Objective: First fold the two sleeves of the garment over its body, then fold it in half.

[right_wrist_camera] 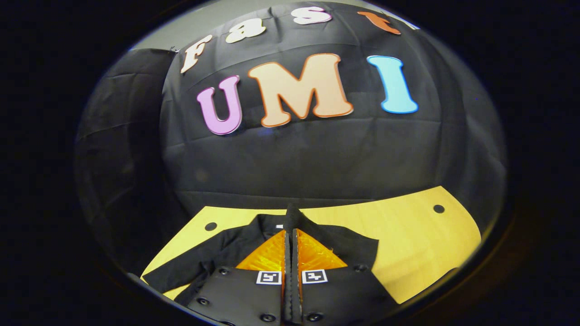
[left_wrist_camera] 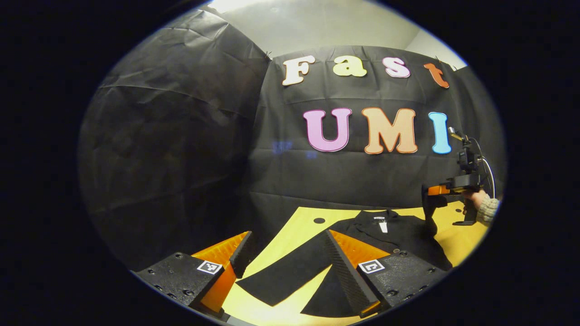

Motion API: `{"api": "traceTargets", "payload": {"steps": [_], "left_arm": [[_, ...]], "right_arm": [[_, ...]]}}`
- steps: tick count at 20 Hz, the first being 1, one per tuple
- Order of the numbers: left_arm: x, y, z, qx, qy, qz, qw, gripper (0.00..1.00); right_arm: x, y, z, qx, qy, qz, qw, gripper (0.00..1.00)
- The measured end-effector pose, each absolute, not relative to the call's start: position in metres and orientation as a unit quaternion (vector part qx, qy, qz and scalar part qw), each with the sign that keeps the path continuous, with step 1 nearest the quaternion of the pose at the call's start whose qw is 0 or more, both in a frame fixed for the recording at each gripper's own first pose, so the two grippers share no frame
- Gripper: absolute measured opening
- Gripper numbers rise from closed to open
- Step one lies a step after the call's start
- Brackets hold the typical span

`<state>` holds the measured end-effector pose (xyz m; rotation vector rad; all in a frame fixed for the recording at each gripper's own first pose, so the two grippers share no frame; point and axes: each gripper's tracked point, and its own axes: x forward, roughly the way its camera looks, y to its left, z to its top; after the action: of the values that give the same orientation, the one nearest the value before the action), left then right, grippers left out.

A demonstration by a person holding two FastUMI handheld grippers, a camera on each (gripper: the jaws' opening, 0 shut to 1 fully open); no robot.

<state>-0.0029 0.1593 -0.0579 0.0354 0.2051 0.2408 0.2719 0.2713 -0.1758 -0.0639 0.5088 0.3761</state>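
Fingers point(left_wrist_camera: 235, 258) of left gripper point(left_wrist_camera: 290, 267): stood wide apart low over the yellow table point(left_wrist_camera: 290, 240), clamped on nothing. Framed one sleeve point(left_wrist_camera: 281, 276) of the black garment point(left_wrist_camera: 398, 235), which lay flat on the tabletop and ran between them toward the near edge. Further right, found the garment's body spread flat, collar toward the booth wall, with a white tag point(left_wrist_camera: 383, 225) at the neck. Beyond that, at the garment's far side, saw the right gripper point(left_wrist_camera: 430, 217) pointing down onto the cloth, held by a hand point(left_wrist_camera: 473, 199) in a knit cuff point(left_wrist_camera: 490, 209). In the right gripper view, looked along the right gripper point(right_wrist_camera: 290, 226) with its fingers drawn tight together, a ridge of black fabric pinched between the tips and raised off the table point(right_wrist_camera: 408, 235). Showed the garment point(right_wrist_camera: 226, 253) spreading out left of the fingers, and bare tabletop with a round hole point(right_wrist_camera: 438, 208) off to the right.
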Motion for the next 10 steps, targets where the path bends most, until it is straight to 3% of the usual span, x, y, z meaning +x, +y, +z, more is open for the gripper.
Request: {"api": "traceTargets", "payload": {"steps": [10], "left_arm": [[0.018,0.182,-0.073,0.003,0.111,0.117,0.987,0.93]], "right_arm": [[0.276,0.416,-0.254,-0.073,0.285,0.248,0.923,0.02]]}}
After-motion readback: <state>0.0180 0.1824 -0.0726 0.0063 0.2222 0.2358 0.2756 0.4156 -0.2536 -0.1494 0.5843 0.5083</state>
